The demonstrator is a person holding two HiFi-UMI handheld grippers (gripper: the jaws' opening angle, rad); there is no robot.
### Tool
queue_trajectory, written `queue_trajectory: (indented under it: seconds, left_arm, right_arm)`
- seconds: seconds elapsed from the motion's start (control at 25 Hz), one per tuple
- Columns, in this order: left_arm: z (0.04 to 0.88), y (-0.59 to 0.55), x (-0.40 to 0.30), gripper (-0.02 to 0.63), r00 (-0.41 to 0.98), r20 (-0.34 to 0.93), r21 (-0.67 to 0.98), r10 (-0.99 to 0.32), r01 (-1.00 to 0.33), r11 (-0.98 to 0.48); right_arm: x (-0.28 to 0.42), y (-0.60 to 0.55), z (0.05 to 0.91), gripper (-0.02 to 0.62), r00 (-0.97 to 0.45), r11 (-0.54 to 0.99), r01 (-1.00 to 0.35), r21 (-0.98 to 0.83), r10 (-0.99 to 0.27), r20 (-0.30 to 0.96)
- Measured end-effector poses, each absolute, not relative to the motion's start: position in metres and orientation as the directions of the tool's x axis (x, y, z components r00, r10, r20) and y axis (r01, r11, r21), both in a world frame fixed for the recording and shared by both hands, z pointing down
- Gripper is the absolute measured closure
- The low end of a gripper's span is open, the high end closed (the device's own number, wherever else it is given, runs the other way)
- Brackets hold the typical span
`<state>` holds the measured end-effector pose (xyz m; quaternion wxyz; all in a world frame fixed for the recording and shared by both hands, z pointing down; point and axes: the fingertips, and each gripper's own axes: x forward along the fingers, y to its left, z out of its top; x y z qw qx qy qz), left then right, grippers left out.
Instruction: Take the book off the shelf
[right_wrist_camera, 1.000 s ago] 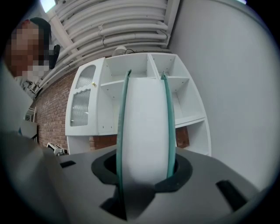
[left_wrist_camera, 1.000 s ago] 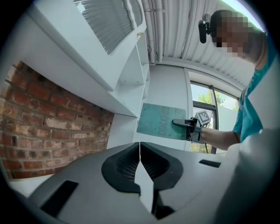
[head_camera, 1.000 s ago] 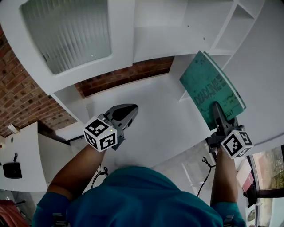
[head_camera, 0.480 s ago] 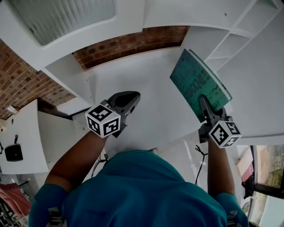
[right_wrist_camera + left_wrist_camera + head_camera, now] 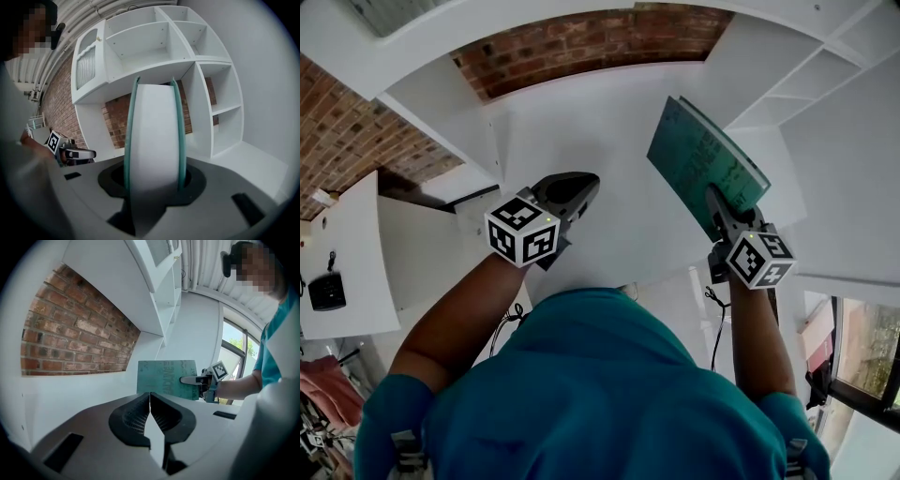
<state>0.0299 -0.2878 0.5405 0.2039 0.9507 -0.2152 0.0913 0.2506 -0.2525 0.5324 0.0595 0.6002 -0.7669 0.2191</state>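
Book (image 5: 694, 164) carried leftward, outside shelf (image 5: 825, 80) | right gripper (image 5: 717, 202) jaws clamp it | left gripper (image 5: 574, 187) jaws closed

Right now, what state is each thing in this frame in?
book, off the shelf, upright, held.
right gripper, shut on the book.
left gripper, shut, empty.
shelf, visible compartments empty.
cabinet door, closed.
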Motion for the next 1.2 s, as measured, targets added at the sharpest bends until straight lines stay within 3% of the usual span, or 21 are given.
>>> queue_trajectory:
  seconds: [1.2]
  left_arm:
    - [0.619,-0.244,0.013,0.591,0.868,0.382,0.467,-0.318,-0.478,-0.744]
  right_arm:
    - [0.214,-0.239,0.602,0.423,-0.339,0.200,-0.927,-0.318,-0.813,0.475]
